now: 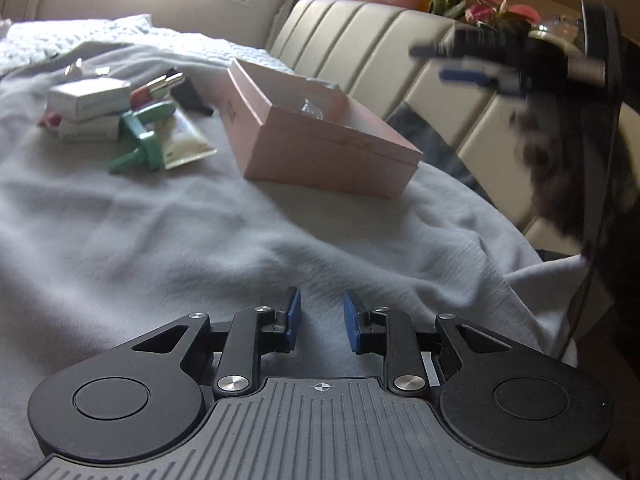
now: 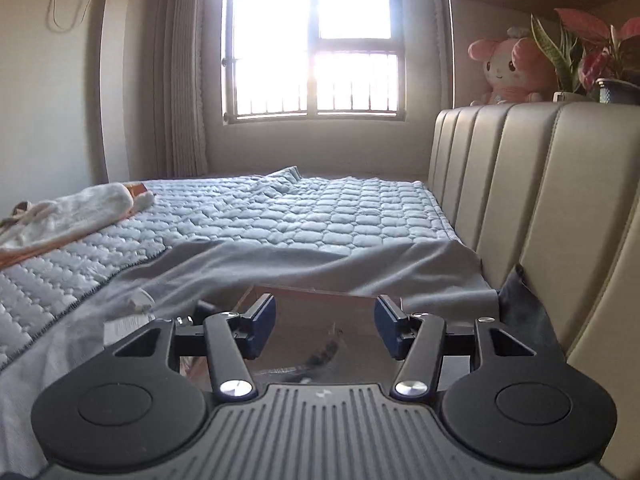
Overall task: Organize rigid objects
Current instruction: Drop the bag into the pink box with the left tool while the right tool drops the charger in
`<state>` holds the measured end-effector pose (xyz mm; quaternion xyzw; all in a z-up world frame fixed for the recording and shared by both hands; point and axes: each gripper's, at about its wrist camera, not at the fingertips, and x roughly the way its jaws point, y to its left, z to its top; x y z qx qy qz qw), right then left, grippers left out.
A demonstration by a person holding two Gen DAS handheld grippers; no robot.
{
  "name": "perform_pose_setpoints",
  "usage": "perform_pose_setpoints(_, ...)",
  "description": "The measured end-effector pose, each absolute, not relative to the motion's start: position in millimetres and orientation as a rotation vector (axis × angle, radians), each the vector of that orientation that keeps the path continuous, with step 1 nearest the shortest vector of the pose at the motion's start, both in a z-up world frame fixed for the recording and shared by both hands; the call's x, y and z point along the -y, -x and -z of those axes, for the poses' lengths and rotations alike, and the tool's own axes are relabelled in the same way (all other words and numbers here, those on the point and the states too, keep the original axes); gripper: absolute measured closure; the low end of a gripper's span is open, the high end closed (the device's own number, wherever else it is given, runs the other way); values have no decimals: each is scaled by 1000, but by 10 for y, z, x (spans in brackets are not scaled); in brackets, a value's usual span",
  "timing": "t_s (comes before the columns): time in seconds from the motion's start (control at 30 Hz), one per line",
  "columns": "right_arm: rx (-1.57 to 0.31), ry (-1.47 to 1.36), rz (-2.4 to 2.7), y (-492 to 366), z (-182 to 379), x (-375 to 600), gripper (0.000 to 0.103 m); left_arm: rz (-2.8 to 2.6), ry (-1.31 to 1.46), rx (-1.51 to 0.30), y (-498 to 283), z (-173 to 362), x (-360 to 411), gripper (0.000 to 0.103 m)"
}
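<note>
An open pink box (image 1: 320, 140) lies on the grey blanket (image 1: 180, 240), with a clear shiny item (image 1: 314, 110) inside. Left of it is a pile: silver boxes (image 1: 86, 98), a green clip-like tool (image 1: 142, 140), lipstick-like tubes (image 1: 160, 86) and a cream tube (image 1: 188, 142). My left gripper (image 1: 322, 318) is open and empty, low over the blanket, well short of the box. My right gripper (image 2: 325, 326) is open and empty, hovering above the pink box (image 2: 320, 320); it also shows blurred in the left wrist view (image 1: 452, 62), above the box's right side.
A padded beige headboard (image 2: 540, 200) runs along the right, with a pink plush toy (image 2: 508, 70) and potted plants (image 2: 600, 64) on top. A quilted mattress (image 2: 300, 208) extends toward the window. White cloth (image 2: 72, 216) lies at the far left. A dark pillow (image 1: 436, 136) sits by the headboard.
</note>
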<state>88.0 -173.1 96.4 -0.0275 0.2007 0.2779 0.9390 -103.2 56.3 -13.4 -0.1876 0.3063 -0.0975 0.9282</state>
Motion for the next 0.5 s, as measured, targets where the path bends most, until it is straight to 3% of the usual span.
perform_pose_setpoints(0.23,-462,102,-560,-475,-112,2008,48,207,409,-601,1118,32,-674,77)
perform_pose_setpoints(0.43,-503,62,-547,-71,203,2310,48,54,416,-536,975,-176,-900,77)
perform_pose_setpoints(0.5,-493,66,-530,32,202,2362,43,-25,422,-521,886,-230,-1015,77)
